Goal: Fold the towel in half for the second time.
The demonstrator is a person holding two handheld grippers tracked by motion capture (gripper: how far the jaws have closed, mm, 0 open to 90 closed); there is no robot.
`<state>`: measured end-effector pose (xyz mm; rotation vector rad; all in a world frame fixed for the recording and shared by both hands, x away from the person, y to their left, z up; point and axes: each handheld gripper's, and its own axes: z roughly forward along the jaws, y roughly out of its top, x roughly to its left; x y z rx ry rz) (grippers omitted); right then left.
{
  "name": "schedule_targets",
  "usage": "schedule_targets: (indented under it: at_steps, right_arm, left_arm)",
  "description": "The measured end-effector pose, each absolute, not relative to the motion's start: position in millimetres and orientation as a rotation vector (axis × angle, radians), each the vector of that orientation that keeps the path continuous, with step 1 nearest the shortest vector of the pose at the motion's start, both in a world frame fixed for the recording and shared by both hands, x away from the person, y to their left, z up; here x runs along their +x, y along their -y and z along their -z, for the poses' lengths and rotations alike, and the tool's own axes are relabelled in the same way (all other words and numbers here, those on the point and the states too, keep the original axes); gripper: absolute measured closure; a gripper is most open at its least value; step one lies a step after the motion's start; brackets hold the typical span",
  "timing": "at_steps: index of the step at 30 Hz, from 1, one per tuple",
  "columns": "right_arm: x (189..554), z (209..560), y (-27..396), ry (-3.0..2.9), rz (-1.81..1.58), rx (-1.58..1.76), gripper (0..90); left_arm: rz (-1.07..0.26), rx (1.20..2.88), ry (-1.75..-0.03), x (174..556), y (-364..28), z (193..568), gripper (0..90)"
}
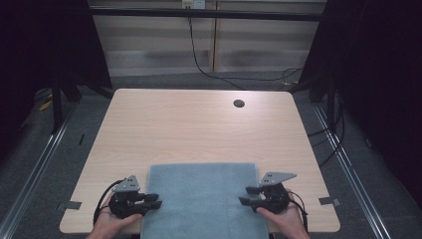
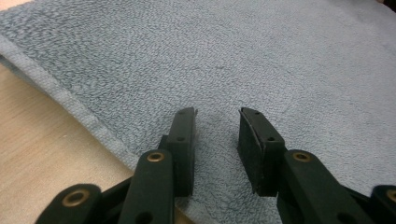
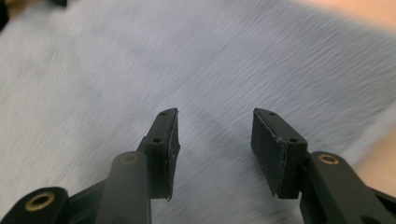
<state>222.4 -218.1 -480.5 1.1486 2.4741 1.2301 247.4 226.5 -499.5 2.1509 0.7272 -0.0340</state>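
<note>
A grey-blue towel (image 1: pixel 204 199) lies flat at the near edge of the light wooden table (image 1: pixel 199 124). My left gripper (image 1: pixel 158 200) hovers at the towel's left edge, jaws pointing right over the cloth. In the left gripper view its jaws (image 2: pixel 217 114) stand apart above the towel (image 2: pixel 261 60), nothing between them, with the hemmed edge running past on the left. My right gripper (image 1: pixel 245 195) sits at the towel's right edge, pointing left. Its own view shows the right gripper (image 3: pixel 215 113) open over blurred towel (image 3: pixel 140 60) pile, holding nothing.
A round cable hole (image 1: pixel 239 103) sits in the table's far right part. Black frame posts stand left and right of the table, and cables run across the floor behind it. The towel's near end hangs past the table's front edge.
</note>
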Motion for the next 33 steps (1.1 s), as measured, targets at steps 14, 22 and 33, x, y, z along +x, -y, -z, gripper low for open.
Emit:
schedule_targets:
  at_steps: [14, 22, 33]
  right_arm:
    - [308, 485, 241, -2.385, -1.145, 1.227, 49.0]
    - [318, 502, 244, -2.435, -1.128, 1.252, 47.2]
    - [312, 504, 235, -2.447, -1.153, 1.219, 80.6]
  left_arm:
    - [0.009, 2.145, -0.716, 266, -226, 488, 58.1]
    - [-0.105, 2.086, -0.826, 329, -231, 483, 49.4]
    - [-0.115, 2.133, -0.888, 348, -232, 501, 34.7]
